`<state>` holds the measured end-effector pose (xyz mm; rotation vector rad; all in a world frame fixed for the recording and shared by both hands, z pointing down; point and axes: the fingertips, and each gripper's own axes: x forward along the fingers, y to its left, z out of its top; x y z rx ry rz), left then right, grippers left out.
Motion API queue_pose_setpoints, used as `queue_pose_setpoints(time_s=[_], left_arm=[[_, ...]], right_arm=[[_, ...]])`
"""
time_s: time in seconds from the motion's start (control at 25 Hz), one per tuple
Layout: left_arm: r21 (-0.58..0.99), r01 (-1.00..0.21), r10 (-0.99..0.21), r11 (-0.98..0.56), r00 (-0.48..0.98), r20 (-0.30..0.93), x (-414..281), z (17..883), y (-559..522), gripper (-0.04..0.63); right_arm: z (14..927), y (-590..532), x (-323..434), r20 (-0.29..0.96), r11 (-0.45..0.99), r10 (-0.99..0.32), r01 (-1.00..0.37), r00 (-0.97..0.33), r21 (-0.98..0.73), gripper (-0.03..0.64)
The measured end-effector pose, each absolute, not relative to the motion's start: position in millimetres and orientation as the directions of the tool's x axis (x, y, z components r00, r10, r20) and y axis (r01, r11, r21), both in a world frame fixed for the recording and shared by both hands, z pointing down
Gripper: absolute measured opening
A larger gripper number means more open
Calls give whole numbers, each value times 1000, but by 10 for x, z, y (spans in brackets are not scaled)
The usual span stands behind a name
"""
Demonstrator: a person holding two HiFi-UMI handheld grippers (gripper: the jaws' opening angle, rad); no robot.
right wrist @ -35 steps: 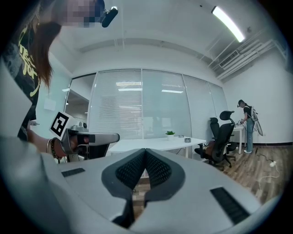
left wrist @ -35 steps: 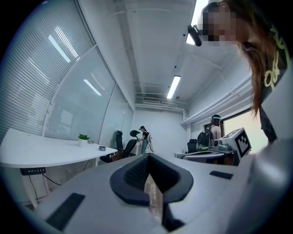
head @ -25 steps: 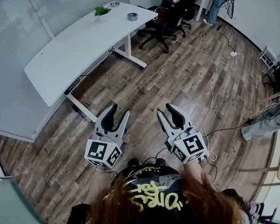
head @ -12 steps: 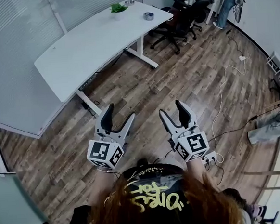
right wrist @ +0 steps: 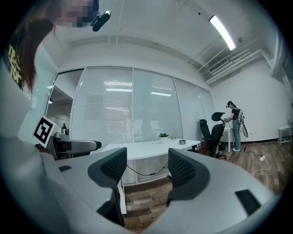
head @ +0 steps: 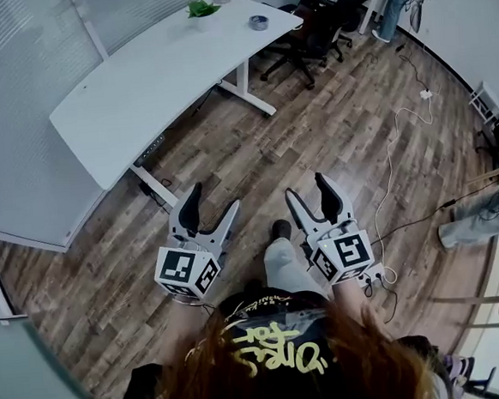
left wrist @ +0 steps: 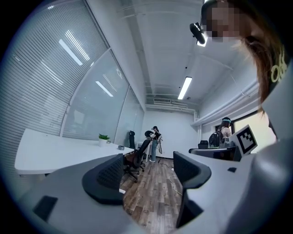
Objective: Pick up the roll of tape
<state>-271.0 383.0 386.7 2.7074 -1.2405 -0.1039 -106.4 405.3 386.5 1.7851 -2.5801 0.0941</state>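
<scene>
Both tongs have just been opening and now stand wide apart, gripping nothing. From the head view, the left tongs [head: 213, 201] and right tongs [head: 307, 188] are held side by side, level, over the brown wood-plank floor [head: 330, 128], each with its marker cube nearest the person. Well ahead of them, the small grey roll of tape [head: 259, 22] lies near the far end of the long white curved desk [head: 137, 83], close to a green potted plant [head: 203, 10]; black office chairs [head: 313, 27] stand just beyond that end. In the left gripper view, the left tongs [left wrist: 149, 160] show only floor between their dark ribbed pads, with the desk [left wrist: 55, 153] off to the left and the tape [left wrist: 120, 147] far along it, past the plant [left wrist: 104, 137]. In the right gripper view, the right tongs [right wrist: 147, 157] frame the desk [right wrist: 151, 148] in their gap, and the tape [right wrist: 182, 142] sits on the desk's right end, beside the plant [right wrist: 163, 135].
</scene>
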Motion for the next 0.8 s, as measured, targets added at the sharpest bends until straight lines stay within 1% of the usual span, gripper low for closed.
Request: queue_pose_setpoints(time_s=[0.32, 0.8], left_arm=[[155, -740, -749, -654, 663, 8, -2395, 3914, 3232, 337], [145, -757, -765, -637, 644, -1, -1671, 3750, 1763, 330]], right_arm=[[3916, 3478, -795, 29, 354, -934, -933, -357, -69, 264], [3809, 2008, -103, 24, 386, -921, -921, -388, -57, 265]])
